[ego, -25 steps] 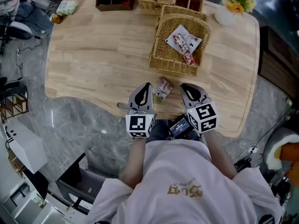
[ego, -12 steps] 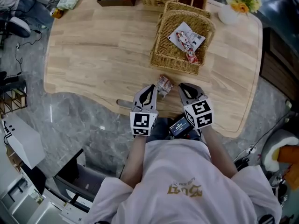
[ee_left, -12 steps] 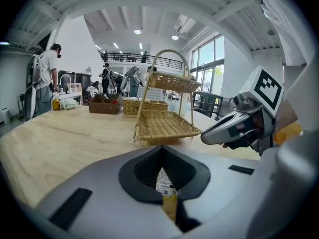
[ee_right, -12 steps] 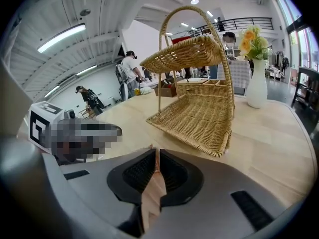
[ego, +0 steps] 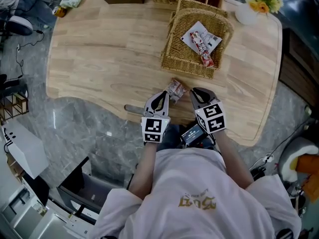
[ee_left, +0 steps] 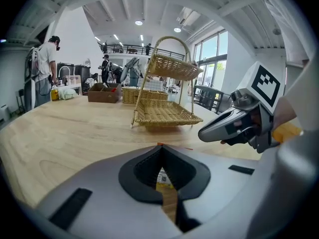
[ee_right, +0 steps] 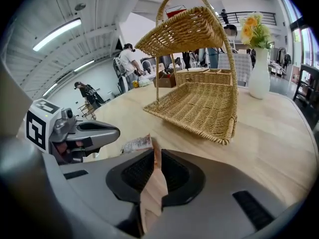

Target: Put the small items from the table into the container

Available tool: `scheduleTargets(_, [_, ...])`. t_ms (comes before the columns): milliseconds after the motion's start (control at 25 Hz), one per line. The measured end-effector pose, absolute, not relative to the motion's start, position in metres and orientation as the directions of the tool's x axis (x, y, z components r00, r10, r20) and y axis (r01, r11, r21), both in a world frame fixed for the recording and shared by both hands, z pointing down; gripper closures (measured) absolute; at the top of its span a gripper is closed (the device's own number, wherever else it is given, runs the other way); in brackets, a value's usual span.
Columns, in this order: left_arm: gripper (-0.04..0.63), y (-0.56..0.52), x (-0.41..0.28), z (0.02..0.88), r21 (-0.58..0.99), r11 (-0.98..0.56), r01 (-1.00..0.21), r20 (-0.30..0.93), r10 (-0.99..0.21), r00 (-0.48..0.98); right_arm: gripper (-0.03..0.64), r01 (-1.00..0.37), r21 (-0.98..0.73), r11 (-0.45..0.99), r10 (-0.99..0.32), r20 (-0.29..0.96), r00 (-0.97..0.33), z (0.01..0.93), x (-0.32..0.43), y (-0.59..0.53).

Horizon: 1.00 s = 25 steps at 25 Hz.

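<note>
Left claw [ego: 161, 93]: jaws together, empty. Right claw [ego: 197, 92]: jaws opening, a slit apart, nothing between. Small crinkled snack packet [ego: 175, 89]: on pale wooden table [ego: 99, 49], between the claw tips.

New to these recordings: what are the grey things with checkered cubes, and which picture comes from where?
A person holds a tool in each hand, each ending in a two-jaw claw. The top-down picture is from a head camera; the other two ride on the tools, looking along the jaws. On the table stands a wicker basket with packets; one small packet lies before the left claw and right claw. Neither holds anything: the left jaws are together, the right are opening, empty.
</note>
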State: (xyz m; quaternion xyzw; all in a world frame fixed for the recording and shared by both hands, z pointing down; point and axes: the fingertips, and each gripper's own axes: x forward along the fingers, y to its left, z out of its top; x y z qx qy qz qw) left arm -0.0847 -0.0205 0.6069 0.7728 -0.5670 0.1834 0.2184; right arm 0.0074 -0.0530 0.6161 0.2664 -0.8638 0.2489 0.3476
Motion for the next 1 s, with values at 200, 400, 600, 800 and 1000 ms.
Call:
scheduleTargets(200, [0.601, -0.021, -0.081, 0.615, 0.139, -0.282, -0.949, 0.542, -0.780, 0.311, 0.550, -0.632, -0.252, 0.733, -0.258, 0.756, -0.601, 0.629, 0.008, -0.049])
scheduleTargets(400, [0.601, -0.019, -0.083, 0.622, 0.132, -0.292, -0.947, 0.562, -0.765, 0.314, 0.538, -0.631, -0.266, 0.729, -0.231, 0.771, -0.593, 0.638, 0.006, -0.048])
scheduleTargets(600, [0.601, -0.019, -0.085, 0.627, 0.120, -0.299, -0.947, 0.572, -0.759, 0.313, 0.537, -0.624, -0.277, 0.731, -0.207, 0.781, -0.589, 0.645, 0.003, -0.047])
scheduleTargets(800, [0.601, -0.020, -0.085, 0.629, 0.125, -0.297, -0.947, 0.575, -0.756, 0.312, 0.535, -0.618, -0.272, 0.738, -0.195, 0.790, -0.581, 0.651, 0.000, -0.047])
scheduleTargets(1000, [0.601, -0.021, -0.085, 0.628, 0.118, -0.298, -0.947, 0.570, -0.761, 0.310, 0.535, -0.614, -0.282, 0.738, -0.177, 0.796, -0.578, 0.656, -0.003, -0.047])
